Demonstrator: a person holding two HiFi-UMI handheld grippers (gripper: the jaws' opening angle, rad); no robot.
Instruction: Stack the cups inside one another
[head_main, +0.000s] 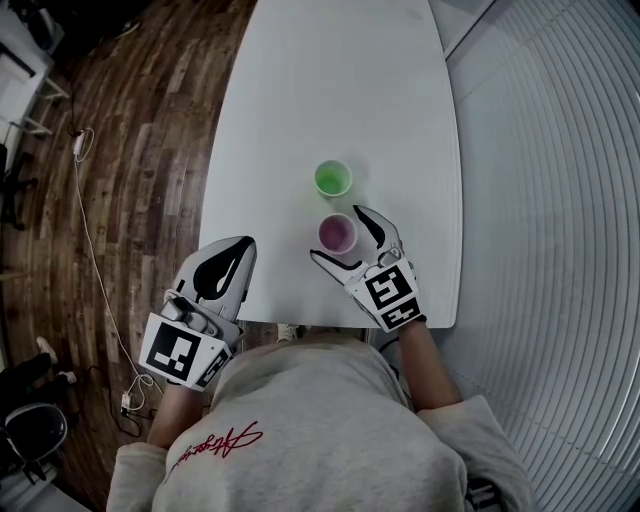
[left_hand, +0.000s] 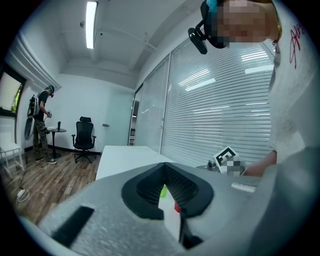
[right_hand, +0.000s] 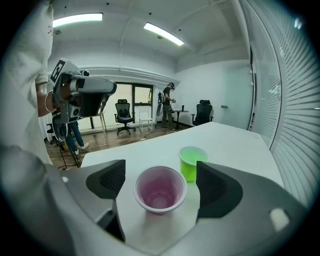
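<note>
A pink cup (head_main: 337, 234) stands upright near the front of the white table (head_main: 330, 90), with a green cup (head_main: 333, 178) just beyond it, a small gap between them. My right gripper (head_main: 338, 234) is open, one finger on each side of the pink cup (right_hand: 160, 192), and the pads do not press on it. The green cup (right_hand: 192, 161) stands behind the right finger. My left gripper (head_main: 232, 250) hovers over the table's front left corner, its jaws together with nothing between them (left_hand: 163, 167).
The table's front edge runs just under both grippers. Wooden floor (head_main: 140, 150) with a white cable lies to the left, and slatted blinds (head_main: 560, 200) stand close on the right. Office chairs (right_hand: 123, 110) and a standing person (right_hand: 168, 105) are far across the room.
</note>
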